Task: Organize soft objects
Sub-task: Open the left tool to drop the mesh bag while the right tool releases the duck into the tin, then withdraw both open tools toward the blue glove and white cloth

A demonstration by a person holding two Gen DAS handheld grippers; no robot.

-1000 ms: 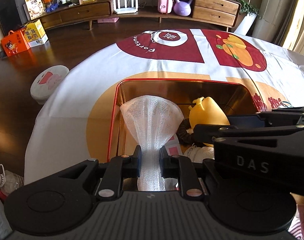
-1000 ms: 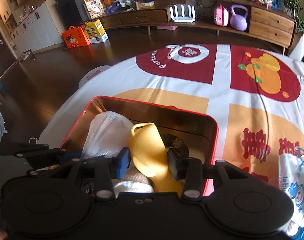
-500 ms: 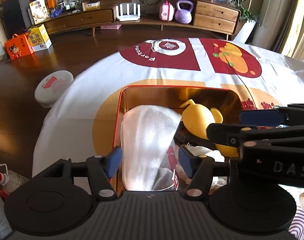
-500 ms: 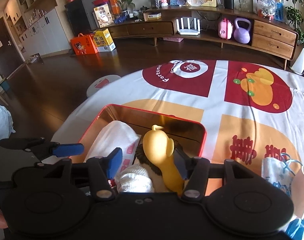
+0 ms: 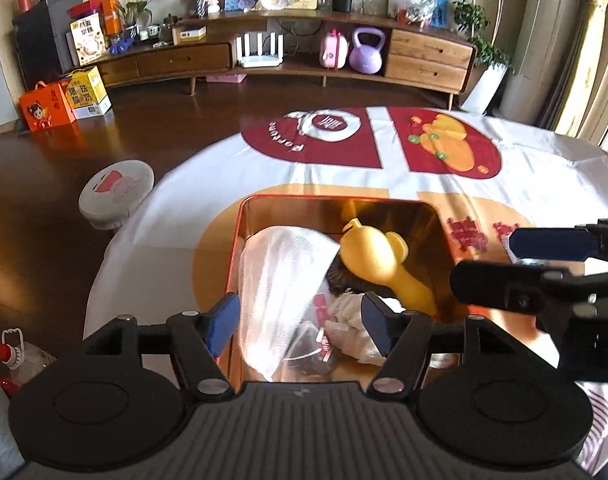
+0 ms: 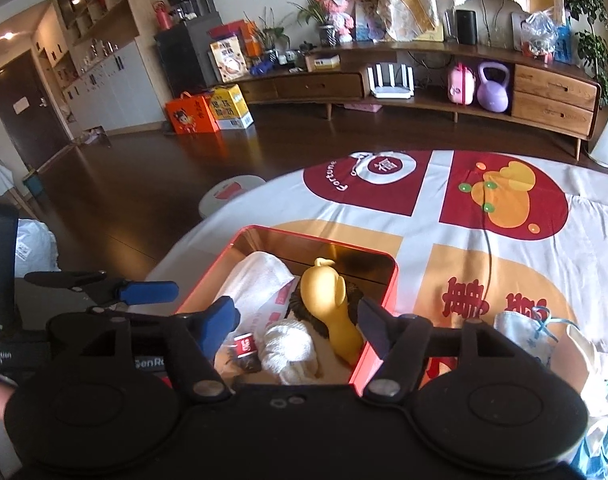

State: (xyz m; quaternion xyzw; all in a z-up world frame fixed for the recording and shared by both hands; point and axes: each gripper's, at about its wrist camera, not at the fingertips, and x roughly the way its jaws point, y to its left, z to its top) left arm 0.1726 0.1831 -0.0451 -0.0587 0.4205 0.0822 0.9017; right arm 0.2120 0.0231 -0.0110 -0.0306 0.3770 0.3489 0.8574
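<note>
A red-rimmed gold tin box [image 5: 340, 201] [image 6: 378, 354] sits on the tablecloth. In it lie a white mesh bag [image 5: 280, 276] [image 6: 260, 276], a yellow rubber toy [image 5: 380, 260] [image 6: 330, 300], a white cloth bundle [image 6: 290, 350] [image 5: 350, 322] and a dark brown furry thing [image 5: 340, 280]. My left gripper [image 5: 302, 322] is open and empty above the box's near edge. My right gripper [image 6: 298, 320] is open and empty above the same box; it also shows at the right of the left wrist view [image 5: 544, 264].
A blue face mask [image 6: 524, 332] and other cloth items lie on the cloth right of the box. The round table [image 5: 384, 176] carries a red, orange and white printed cloth. A white stool [image 5: 114, 192] stands on the wooden floor beyond the left table edge.
My left gripper let go of the white mesh bag and my right let go of the yellow toy. Both now lie in the box, and both grippers have opened and pulled back upward.
</note>
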